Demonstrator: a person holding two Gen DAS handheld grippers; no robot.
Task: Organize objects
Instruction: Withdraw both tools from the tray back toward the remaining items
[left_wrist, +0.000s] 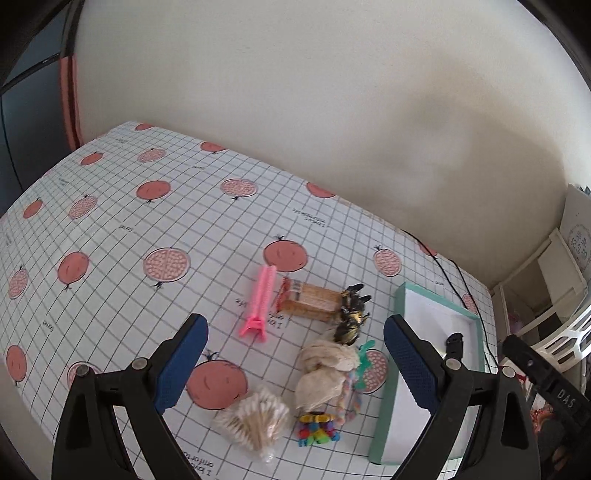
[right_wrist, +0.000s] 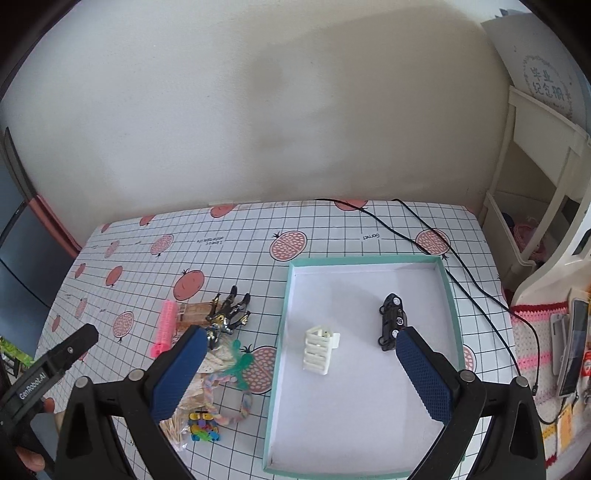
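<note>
From the left wrist view the left gripper (left_wrist: 295, 354) hangs wide and empty over the heap of small items (left_wrist: 321, 373) beside the tray (left_wrist: 400, 295), probably choosing one to pinch, while the right wrist view shows the right gripper (right_wrist: 299, 369), also wide and empty, above the tray (right_wrist: 369, 260) holding a toy car (right_wrist: 392, 320) and a white clip (right_wrist: 318, 349).

In the left wrist view, the left gripper's right finger (left_wrist: 410, 363) covers the middle of the tray (left_wrist: 400, 295), and only the top of the toy car (left_wrist: 454, 341) shows above it. In the right wrist view, the right gripper's left finger (right_wrist: 181, 373) hides part of the cloth bundle (right_wrist: 216, 360) and the cotton swabs (right_wrist: 173, 430) (a sliver remains). Small print on the tablecloth (right_wrist: 122, 295) is too fine to read.
</note>
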